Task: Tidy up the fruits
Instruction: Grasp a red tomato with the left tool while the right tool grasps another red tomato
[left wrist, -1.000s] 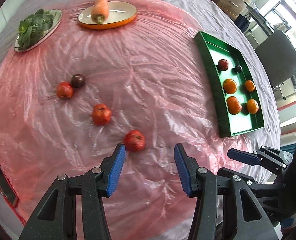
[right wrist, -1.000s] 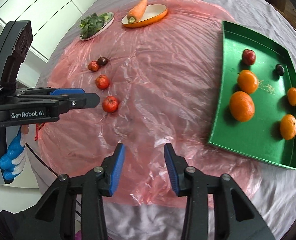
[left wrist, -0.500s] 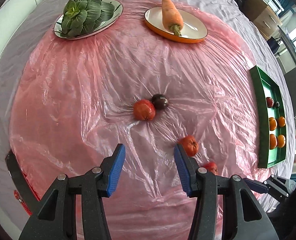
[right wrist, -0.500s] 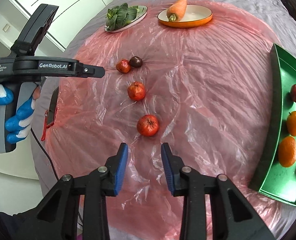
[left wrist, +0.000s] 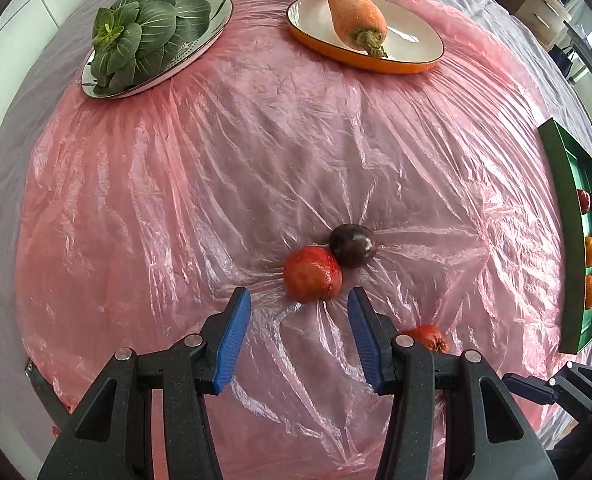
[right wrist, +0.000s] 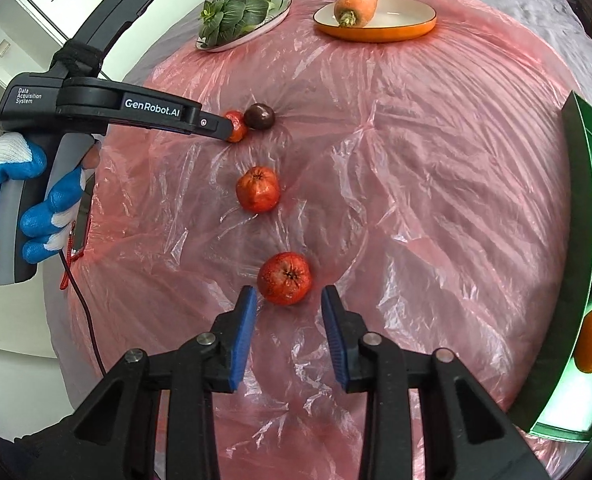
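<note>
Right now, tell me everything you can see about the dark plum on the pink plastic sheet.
The dark plum is small, round and glossy, deep purple, nearly black. It lies whole on the crinkled pink plastic sheet, which puckers around it, and appears to touch the red fruit beside it. The open left gripper sits just short of the pair, not touching the plum.

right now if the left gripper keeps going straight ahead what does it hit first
The red fruit, which sits just beyond the left gripper and between its open jaws. The dark plum touches it behind. Depth is only roughly judged.
</note>
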Action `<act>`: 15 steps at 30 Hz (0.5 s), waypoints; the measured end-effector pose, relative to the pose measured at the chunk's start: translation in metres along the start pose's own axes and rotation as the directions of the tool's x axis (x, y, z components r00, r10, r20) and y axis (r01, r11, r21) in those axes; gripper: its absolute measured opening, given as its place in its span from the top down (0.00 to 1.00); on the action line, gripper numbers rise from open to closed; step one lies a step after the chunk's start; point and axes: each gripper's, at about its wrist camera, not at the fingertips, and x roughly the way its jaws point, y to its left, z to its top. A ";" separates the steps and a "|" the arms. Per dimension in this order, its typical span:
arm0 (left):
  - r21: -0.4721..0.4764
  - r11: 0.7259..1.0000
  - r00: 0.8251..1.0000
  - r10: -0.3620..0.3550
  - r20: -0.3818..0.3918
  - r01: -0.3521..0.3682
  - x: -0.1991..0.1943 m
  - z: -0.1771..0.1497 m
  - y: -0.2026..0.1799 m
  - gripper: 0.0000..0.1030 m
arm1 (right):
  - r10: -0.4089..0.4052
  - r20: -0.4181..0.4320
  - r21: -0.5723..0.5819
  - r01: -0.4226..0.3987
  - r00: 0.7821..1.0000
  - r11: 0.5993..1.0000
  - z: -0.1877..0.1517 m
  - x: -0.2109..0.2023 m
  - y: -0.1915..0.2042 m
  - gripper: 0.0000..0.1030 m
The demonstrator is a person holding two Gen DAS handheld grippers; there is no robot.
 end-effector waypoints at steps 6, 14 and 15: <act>0.030 0.999 1.000 0.021 -0.014 -0.021 0.015 0.006 -0.004 0.57 | 0.021 -0.016 -0.007 -0.021 1.000 1.000 0.003 0.008 -0.002 0.56; 0.048 0.999 1.000 0.021 -0.016 -0.020 0.031 0.010 -0.013 0.65 | 0.040 -0.033 -0.028 -0.041 0.999 0.999 0.011 0.018 -0.001 0.65; 0.048 0.999 1.000 0.018 -0.018 -0.018 0.034 0.012 -0.015 0.65 | 0.040 -0.037 -0.031 -0.041 0.999 0.999 0.012 0.020 -0.001 0.65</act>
